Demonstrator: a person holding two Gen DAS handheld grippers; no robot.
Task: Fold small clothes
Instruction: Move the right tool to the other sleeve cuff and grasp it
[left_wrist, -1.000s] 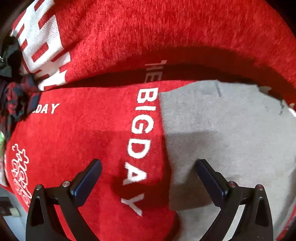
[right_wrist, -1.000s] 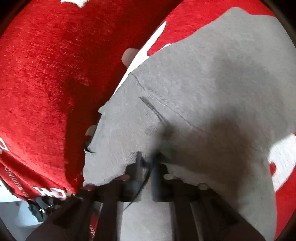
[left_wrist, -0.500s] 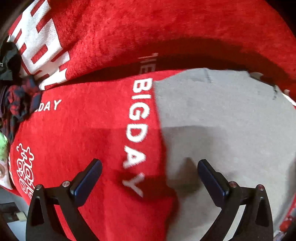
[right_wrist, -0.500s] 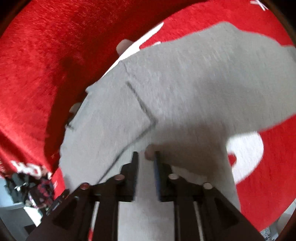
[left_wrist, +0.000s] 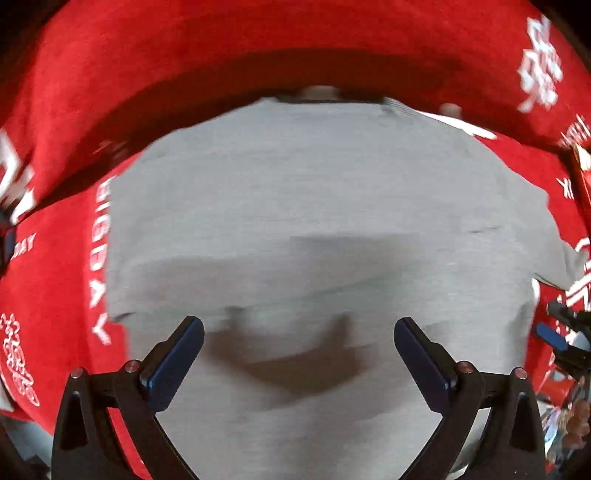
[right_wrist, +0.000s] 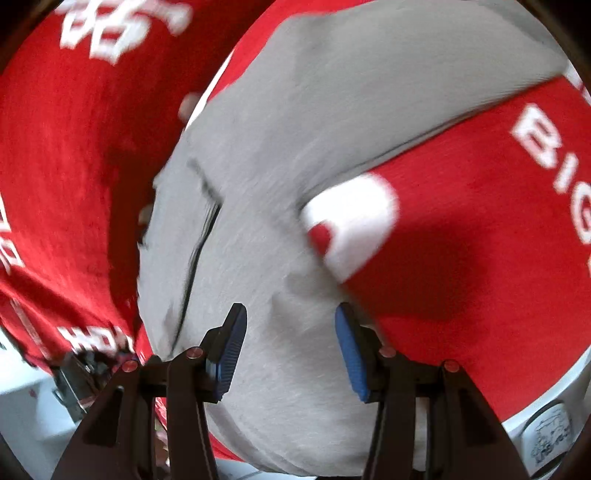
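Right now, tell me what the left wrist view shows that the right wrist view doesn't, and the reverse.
Only the left wrist view: the left hand-held gripper, jaws wide with nothing between them, above the grey garment, and the garment's dark neckline edge at the far side.

Only the right wrist view: the right hand-held gripper, jaws opening, not pinching the cloth, and a dark seam line on the garment.

Both: the grey garment spread on a red cloth with white lettering.

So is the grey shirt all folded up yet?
Not yet. The grey shirt lies spread on the red cloth, one edge seemingly folded. Neither the left gripper nor the right gripper, its jaws opening, holds it. More folds remain.
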